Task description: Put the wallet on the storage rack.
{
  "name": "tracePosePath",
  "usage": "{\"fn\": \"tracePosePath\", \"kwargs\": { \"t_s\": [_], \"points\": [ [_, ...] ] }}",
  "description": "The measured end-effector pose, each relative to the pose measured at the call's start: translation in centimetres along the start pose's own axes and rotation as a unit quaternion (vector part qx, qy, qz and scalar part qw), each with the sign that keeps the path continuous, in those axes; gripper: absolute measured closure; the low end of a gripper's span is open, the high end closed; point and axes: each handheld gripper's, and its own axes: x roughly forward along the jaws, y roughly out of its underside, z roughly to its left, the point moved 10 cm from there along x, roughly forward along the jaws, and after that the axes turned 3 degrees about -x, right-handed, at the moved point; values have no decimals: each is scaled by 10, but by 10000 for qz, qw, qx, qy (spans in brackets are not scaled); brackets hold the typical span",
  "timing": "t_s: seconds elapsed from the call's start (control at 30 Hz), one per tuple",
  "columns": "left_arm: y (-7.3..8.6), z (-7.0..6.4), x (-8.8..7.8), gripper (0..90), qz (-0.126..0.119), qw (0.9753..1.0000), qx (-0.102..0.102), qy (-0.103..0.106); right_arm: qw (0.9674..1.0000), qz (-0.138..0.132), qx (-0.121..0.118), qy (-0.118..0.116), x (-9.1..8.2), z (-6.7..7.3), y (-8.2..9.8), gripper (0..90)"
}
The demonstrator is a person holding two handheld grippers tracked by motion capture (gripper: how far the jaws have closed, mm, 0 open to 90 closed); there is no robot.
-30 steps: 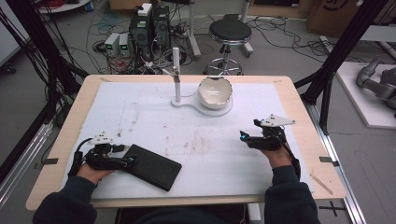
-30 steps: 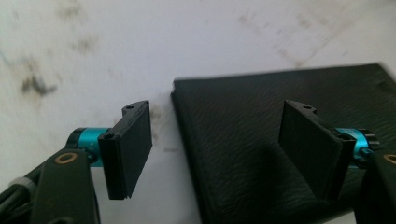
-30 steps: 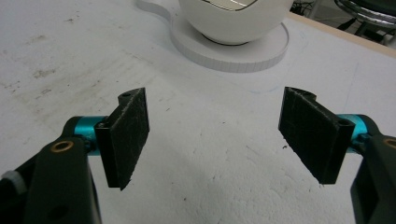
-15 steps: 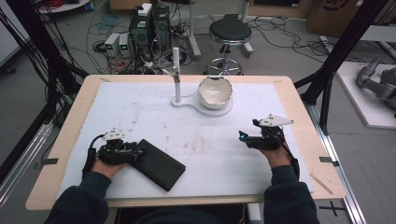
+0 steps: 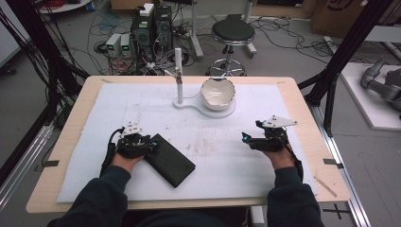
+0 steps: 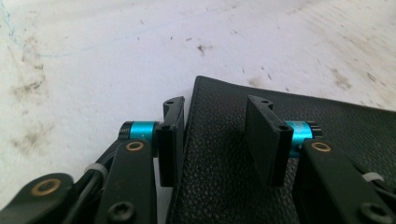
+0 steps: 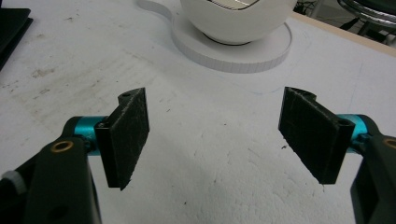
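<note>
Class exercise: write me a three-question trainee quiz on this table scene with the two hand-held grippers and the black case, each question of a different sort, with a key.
1. True or false: the right gripper has something between its jaws.
2. Which end of the black leather case does the left gripper work at: A) the end nearest the white bowl, B) the end nearest the person's left hand, C) the middle?
3. Fill in: the white bowl sits on a round white ____.

Key: 1. False, its jaws stand wide over the bare white mat. 2. B; one jaw is over the case, one beside its edge. 3. base.
</note>
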Motion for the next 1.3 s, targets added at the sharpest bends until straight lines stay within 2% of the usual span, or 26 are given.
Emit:
{"fn": "tracePosePath", "kwargs": {
  "t_s": [0.27,0.37,0.5,0.57,0.63,0.7,0.77,0.87,0.93,1.0,1.07,1.17,1.2,1.3],
  "points": [
    [-11,-4,16,591,-48,9999,-51,-95,10000,-11,-10,16,1,-1,0,248],
    [-14,-5,22,591,-132,9997,-164,-114,10000,-7,-26,17,2,0,-1,248],
    [-17,-5,24,594,-192,9996,-203,25,10000,-31,-52,13,2,2,-3,248],
    [-21,-1,19,590,-334,9993,-157,16,10000,-59,-36,7,2,3,-4,248],
    [-31,2,10,523,-640,9978,-153,74,10000,-69,-17,11,1,3,-4,248],
    [-40,5,-1,471,-858,9961,119,147,9999,-116,50,-37,2,5,-5,247],
    [-51,11,-14,401,-1105,9931,297,248,9998,-167,47,-90,3,10,-7,247],
    [-63,25,-37,316,-1415,9889,380,228,9996,-239,-10,-174,6,22,-13,233],
    [-66,39,-53,283,-1592,9868,274,143,9992,-285,4,-278,10,33,-18,233],
    [-64,49,-61,281,-1671,9856,229,87,9987,-332,-64,-385,16,46,-24,234],
    [-59,58,-65,281,-1714,9849,243,-10,9978,-362,-129,-534,24,61,-30,236],
    [-51,70,-67,281,-1664,9858,175,-142,9963,-341,-250,-743,35,87,-38,236],
    [-50,73,-68,283,-1686,9855,95,-161,9954,-344,-309,-842,41,98,-41,235],
    [-49,79,-72,298,-1723,9847,70,-244,9934,-307,-470,-999,52,121,-47,235]
  ]
}}
